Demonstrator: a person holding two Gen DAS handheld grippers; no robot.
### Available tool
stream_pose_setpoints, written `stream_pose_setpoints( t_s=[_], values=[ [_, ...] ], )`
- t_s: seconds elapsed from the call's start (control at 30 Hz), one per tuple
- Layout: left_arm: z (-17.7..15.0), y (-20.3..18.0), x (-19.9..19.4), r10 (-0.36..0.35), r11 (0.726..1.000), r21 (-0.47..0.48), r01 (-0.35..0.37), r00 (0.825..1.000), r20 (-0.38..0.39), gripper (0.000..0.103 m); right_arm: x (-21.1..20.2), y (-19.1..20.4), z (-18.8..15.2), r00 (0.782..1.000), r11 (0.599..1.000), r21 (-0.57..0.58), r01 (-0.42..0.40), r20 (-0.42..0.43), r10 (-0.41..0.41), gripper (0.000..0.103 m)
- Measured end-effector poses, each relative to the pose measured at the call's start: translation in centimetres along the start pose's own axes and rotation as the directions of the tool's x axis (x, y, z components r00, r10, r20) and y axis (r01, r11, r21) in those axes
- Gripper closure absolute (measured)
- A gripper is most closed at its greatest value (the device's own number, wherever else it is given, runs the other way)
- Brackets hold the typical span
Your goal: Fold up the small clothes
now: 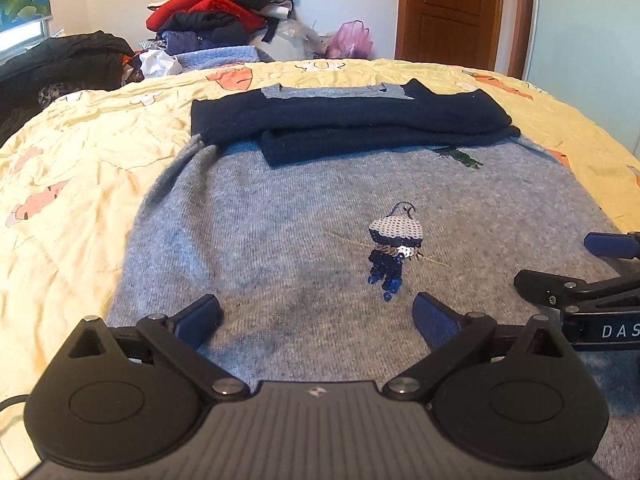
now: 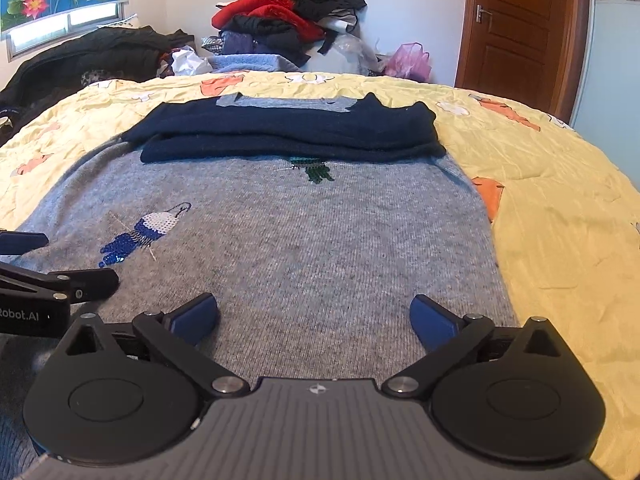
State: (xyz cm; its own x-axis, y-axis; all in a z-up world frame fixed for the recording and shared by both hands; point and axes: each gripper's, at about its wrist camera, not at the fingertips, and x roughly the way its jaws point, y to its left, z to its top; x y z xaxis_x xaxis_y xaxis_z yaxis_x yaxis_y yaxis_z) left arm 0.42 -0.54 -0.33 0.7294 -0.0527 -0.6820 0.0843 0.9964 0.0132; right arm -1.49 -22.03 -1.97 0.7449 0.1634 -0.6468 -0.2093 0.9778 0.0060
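Centrally, one grey knit sweater [image 1: 280, 216] [image 2: 320, 232], spread flat on the bed, navy sleeves [image 1: 352, 124] [image 2: 288, 136] folded across its upper part; a blue-and-white sequin bird motif [image 1: 390, 248] [image 2: 144, 232] and a green sequin motif [image 2: 316, 170] [image 1: 460, 158] on the front. Left gripper [image 1: 318, 316], jaws wide apart, nothing between them, poised over the sweater's near hem area; its blue pads [image 1: 200, 318] clear of each other. Right gripper [image 2: 314, 318], jaws likewise wide apart and empty, just beside the left one over the same garment. Underneath, a yellow quilt [image 1: 80, 152] [image 2: 560, 208] with orange and white prints. Beyond the bed, a heap of mixed clothes [image 1: 224, 4] [image 2: 288, 12], a pink plastic bag [image 1: 352, 40] [image 2: 412, 60], a brown wooden door [image 1: 448, 12] [image 2: 520, 24].
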Motion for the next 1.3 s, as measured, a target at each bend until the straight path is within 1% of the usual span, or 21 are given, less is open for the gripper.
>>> stream_pose_setpoints(
  t_s=[0.33,0.47,0.57,1.3],
  values=[
    [0.0,0.0,0.0,0.000,1.000,0.001,0.000,1.000,0.000,0.000,-0.2,0.1,-0.1,1.000,1.000,0.006,0.010,-0.002,-0.010,0.000],
    [0.0,0.0,0.0,-0.003,1.000,0.000,0.003,1.000,0.000,0.000,-0.6,0.5,-0.2,0.999,0.998,0.036,0.043,-0.017,-0.043,0.000],
    [0.0,0.1,0.0,-0.003,1.000,0.000,0.003,1.000,0.000,0.000,-0.8,1.1,-0.7,0.998,0.998,0.030,0.060,-0.001,-0.060,0.000],
    [-0.2,0.1,-0.1,0.003,1.000,-0.002,-0.003,1.000,0.001,0.000,-0.6,0.9,-0.6,0.999,0.998,0.040,0.055,0.000,-0.055,0.000]
  ],
)
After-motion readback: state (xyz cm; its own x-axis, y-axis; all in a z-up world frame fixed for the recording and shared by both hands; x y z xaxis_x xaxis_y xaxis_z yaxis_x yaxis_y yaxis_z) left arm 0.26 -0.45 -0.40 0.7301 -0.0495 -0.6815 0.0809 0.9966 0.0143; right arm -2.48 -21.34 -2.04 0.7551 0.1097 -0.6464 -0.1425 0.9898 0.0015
